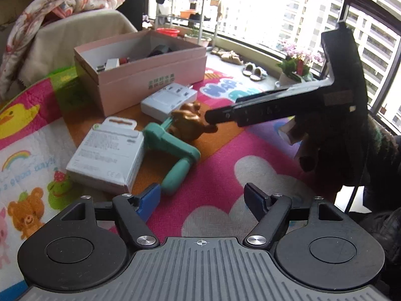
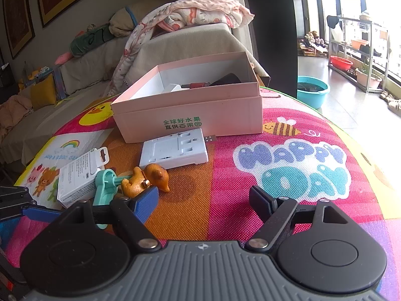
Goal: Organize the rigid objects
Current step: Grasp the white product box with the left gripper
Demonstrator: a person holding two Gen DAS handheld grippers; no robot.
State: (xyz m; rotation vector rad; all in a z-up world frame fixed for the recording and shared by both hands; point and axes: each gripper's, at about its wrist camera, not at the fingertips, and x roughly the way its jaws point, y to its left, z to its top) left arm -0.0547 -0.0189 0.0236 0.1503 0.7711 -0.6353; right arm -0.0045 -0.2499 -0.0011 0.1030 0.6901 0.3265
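A living room with a draped sofa (image 2: 175,42) and tall windows onto apartment blocks holds a bright play mat (image 2: 288,213) printed "HAPPY DAY" in puffy letters, with a bee, a duck and cartoon bears. At the far middle of the mat sits an open pink cardboard box (image 2: 190,118) with green Chinese print, 全球好水果 直供百果园, on its near wall; a red-and-silver item and dark things lie inside. Just near of it lies a flat white plastic socket panel (image 2: 175,151), touching or almost touching the box. Nearer left lie a brown wooden bear figure (image 2: 147,179), a mint-green plastic clamp-like tool (image 1: 173,150) touching it, and a white retail box (image 1: 107,160) with small unreadable print and a hang tab. The left hand-held gripper (image 1: 203,197) hangs over the mat with its jaws spread wide and nothing between them. The right hand-held gripper (image 2: 204,200) is likewise spread apart and empty, its left finger just beside the bear.
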